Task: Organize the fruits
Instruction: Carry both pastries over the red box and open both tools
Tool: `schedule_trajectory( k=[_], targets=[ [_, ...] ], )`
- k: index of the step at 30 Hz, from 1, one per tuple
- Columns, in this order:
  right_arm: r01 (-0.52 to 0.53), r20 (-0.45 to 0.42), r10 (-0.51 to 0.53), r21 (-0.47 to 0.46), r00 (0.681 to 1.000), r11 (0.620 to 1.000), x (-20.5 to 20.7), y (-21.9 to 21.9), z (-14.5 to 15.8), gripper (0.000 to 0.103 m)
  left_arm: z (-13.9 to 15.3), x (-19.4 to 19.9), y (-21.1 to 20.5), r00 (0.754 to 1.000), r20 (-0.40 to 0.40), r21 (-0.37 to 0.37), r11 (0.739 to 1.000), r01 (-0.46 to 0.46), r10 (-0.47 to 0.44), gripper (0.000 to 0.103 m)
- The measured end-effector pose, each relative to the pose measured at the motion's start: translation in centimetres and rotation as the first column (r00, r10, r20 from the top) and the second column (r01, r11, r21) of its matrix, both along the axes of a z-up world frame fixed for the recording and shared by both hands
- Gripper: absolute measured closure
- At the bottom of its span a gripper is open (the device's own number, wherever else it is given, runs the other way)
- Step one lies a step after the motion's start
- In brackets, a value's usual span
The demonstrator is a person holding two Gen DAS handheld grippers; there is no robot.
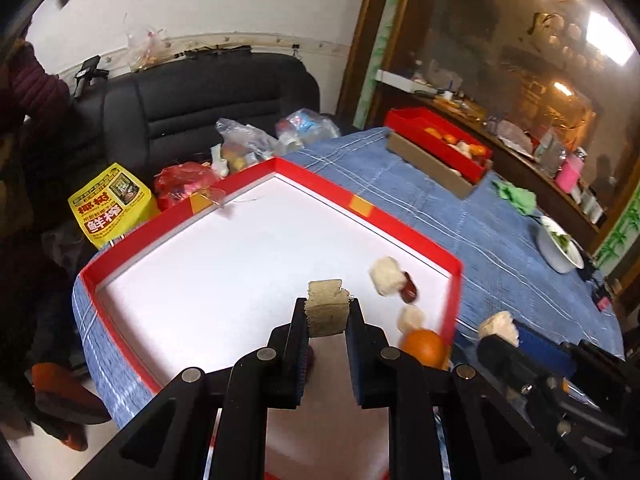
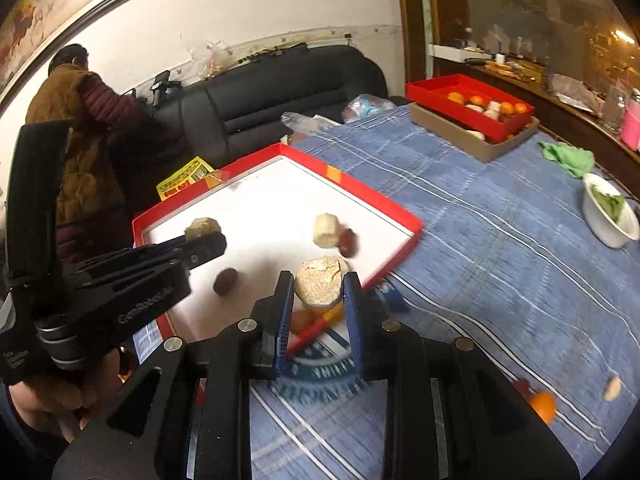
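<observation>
Gripping a beige chunk between both fingers of the left gripper, raised above the white floor of the red tray, toward its near edge. Closed likewise, the right gripper on a second pale chunk, just over the near right corner of the tray. Looks light and porous, probably crumbly, so better held on the flat sides with mild force, not squeezed hard. Inside the tray, close to the right edge: another pale piece touching a dark date, and an orange at the near right corner. One more dark fruit on the tray floor near the left gripper. Out on the blue cloth, at its near right edge, an orange and a small pale piece not yet collected. At the far edge, a second red box with fruits.
</observation>
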State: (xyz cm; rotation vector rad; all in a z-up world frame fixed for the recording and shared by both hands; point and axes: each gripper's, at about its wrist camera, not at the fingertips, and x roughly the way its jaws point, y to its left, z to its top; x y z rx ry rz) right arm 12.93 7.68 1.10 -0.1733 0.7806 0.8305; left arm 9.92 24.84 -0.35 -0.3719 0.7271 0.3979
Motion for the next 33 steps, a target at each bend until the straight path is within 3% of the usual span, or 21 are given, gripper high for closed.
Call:
schedule_trajectory(
  k=[10, 26, 27, 28, 29, 31, 33],
  targets=[
    [-0.043, -0.063, 0.040, -0.046, 0.997, 0.998, 2.2, 5.3, -2.8, 0.079, -1.7, 3.0, 3.4, 0.995, -0.073, -0.002, 0.997, -0.075, 0.075, 0.087],
    [-0.068, -0.066, 0.060, -0.124, 0.996, 0.990, 2.8, 7.9, -4.9, 0.078, -4.1, 4.4, 5.4, 0.978, -0.160, -0.001, 0.991, -0.135, 0.133, 0.086],
    [-0.069, -0.061, 0.062, -0.134, 0.996, 0.988, 2.8, 8.0, -5.0, 0.078, -4.1, 4.5, 5.4, 0.977, -0.167, 0.006, 0.991, -0.131, 0.130, 0.084],
    [-0.073, -0.058, 0.065, -0.147, 0.996, 0.986, 2.7, 8.2, -5.1, 0.078, -4.1, 4.5, 5.3, 0.977, -0.172, 0.008, 0.992, -0.128, 0.128, 0.073],
    [-0.080, -0.060, 0.072, -0.160, 0.996, 0.984, 2.6, 8.3, -5.3, 0.078, -4.0, 4.4, 5.3, 0.975, -0.179, 0.010, 0.991, -0.134, 0.133, 0.055],
    [-0.085, -0.052, 0.077, -0.172, 0.996, 0.981, 2.4, 8.4, -5.3, 0.075, -4.0, 4.1, 5.5, 0.971, -0.187, -0.001, 0.988, -0.155, 0.152, 0.036],
    [-0.092, -0.045, 0.086, -0.171, 0.995, 0.981, 2.0, 8.3, -5.0, 0.063, -3.9, 3.6, 5.8, 0.966, -0.191, -0.021, 0.983, -0.182, 0.175, 0.030]
  ],
)
